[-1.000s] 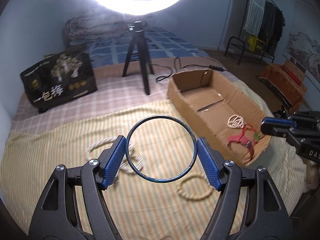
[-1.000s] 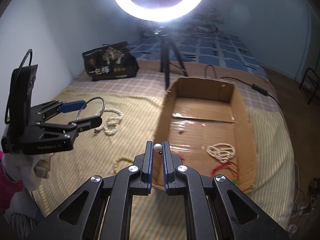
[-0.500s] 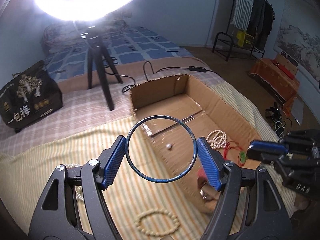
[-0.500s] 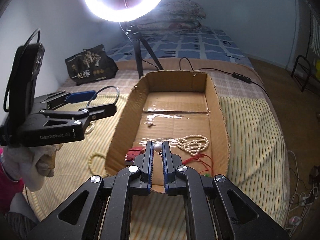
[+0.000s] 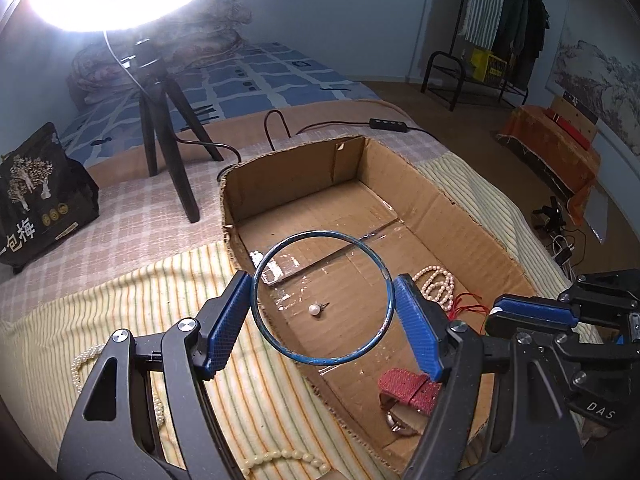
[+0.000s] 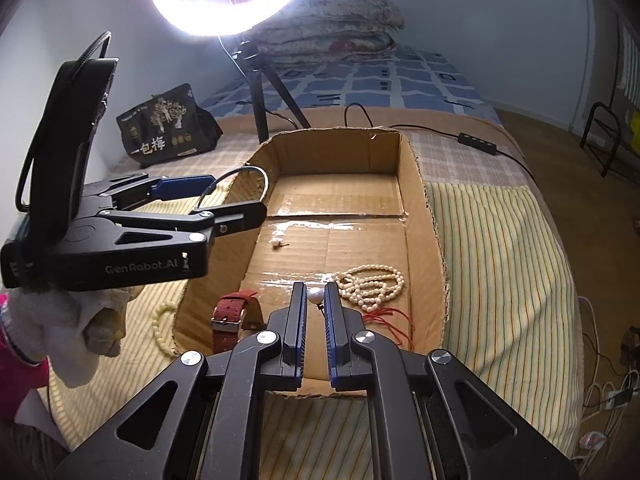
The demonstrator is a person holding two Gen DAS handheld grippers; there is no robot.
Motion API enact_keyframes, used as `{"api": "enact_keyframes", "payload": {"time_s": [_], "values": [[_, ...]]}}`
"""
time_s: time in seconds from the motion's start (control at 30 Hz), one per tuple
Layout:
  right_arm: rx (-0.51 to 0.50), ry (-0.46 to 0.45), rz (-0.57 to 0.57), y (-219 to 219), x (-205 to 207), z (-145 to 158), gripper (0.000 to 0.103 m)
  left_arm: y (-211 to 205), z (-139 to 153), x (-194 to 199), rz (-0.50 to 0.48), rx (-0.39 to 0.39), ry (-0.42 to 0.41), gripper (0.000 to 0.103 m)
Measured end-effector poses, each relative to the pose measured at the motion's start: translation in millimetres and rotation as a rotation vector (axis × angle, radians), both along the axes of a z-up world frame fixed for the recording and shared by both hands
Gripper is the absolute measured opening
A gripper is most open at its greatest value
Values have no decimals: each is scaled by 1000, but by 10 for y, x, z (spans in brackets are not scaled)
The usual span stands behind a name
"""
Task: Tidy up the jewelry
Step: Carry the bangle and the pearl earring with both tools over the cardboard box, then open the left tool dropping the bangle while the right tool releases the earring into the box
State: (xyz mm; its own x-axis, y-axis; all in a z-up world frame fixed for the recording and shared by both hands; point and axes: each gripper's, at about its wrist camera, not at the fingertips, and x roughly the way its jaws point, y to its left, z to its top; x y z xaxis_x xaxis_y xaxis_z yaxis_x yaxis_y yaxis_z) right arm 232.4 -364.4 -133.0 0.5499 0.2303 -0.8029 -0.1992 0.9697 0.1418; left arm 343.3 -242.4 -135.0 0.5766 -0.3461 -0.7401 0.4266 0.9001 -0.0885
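Observation:
My left gripper [image 5: 320, 300] is shut on a thin blue bangle [image 5: 264, 260] and holds it above the left wall of the open cardboard box [image 5: 472, 216]. It also shows in the right wrist view [image 6: 224, 200]. My right gripper [image 6: 315, 292] is shut on a pearl earring [image 6: 315, 295] over the box's near end; it also shows in the left wrist view [image 5: 496, 314]. In the box lie a second pearl earring [image 5: 315, 309], a pearl necklace [image 6: 370, 284], a red watch strap [image 6: 232, 316] and a red cord [image 6: 390, 316].
The box stands on a striped blanket [image 6: 500, 260] on a bed. Bead bracelets [image 5: 280, 458] and a pearl strand [image 5: 86, 360] lie left of the box. A ring light tripod [image 5: 168, 140], a black bag [image 5: 36, 196] and a power cable [image 5: 384, 124] are behind.
Both grippers have moved toward and over the box, still holding the bangle and the pearl earring. The box now fills the middle of both views.

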Motion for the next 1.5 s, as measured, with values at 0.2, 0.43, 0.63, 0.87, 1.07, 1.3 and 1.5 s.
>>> {"api": "enact_keyframes", "payload": {"time_s": [0.2, 0.43, 0.63, 0.87, 1.07, 1.3, 1.5], "values": [[-4, 5, 8, 12, 6, -23, 7, -49, -19, 14, -4, 2, 7, 74], [-7, 5, 6, 24, 3, -26, 7, -49, -22, 20, -4, 6, 10, 74], [-26, 8, 14, 38, 15, -51, 7, -58, -19, 17, -1, 10, 16, 75], [-45, -12, 22, 80, -22, -7, 44, -34, 7, 13, 2, 4, 15, 79], [-74, -12, 13, 127, -42, 5, 57, -10, 43, -31, -4, 4, 11, 81], [-95, -24, 1, 181, -94, 83, 59, 57, 132, -71, 3, -5, 1, 81], [-132, -40, -14, 242, -153, 173, 66, 122, 235, -142, 5, -12, -18, 81]]}}
